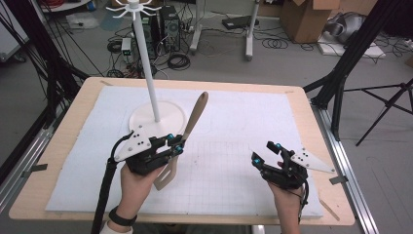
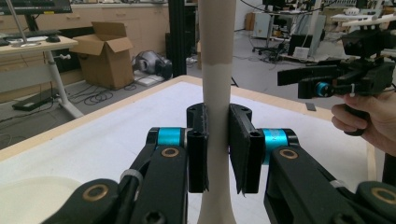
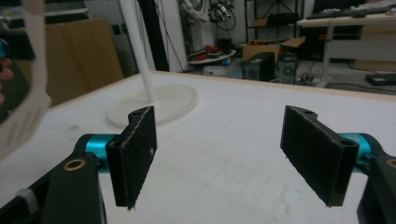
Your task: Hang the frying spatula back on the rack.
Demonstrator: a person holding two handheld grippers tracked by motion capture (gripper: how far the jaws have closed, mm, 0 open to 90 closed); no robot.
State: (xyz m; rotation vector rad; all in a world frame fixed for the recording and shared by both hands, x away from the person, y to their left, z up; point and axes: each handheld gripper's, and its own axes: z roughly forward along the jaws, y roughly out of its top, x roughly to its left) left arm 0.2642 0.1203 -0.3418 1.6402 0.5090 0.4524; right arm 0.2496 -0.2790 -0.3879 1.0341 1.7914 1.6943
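Cluttered lab floor behind a wooden table [image 1: 63,146] with a white mat [image 1: 234,122], a spatula gripped at the left.

White stand [image 1: 146,63] rises from its round base [image 1: 168,113] at the mat's far left, hooks at its top. Just in front of the base, the left gripper [image 1: 176,145] pinches the spatula [image 1: 195,114] about mid-handle; the tan handle slants up and away beside the pole, while the slotted blade hangs below the jaws, just over the mat. In the left gripper view the pads press both sides of the handle [image 2: 215,93]. Well to the right, apart from the spatula, the right gripper [image 1: 265,152] is held above the mat with its jaws spread wide and nothing between them; in the right gripper view its pads [image 3: 135,154] frame bare mat.
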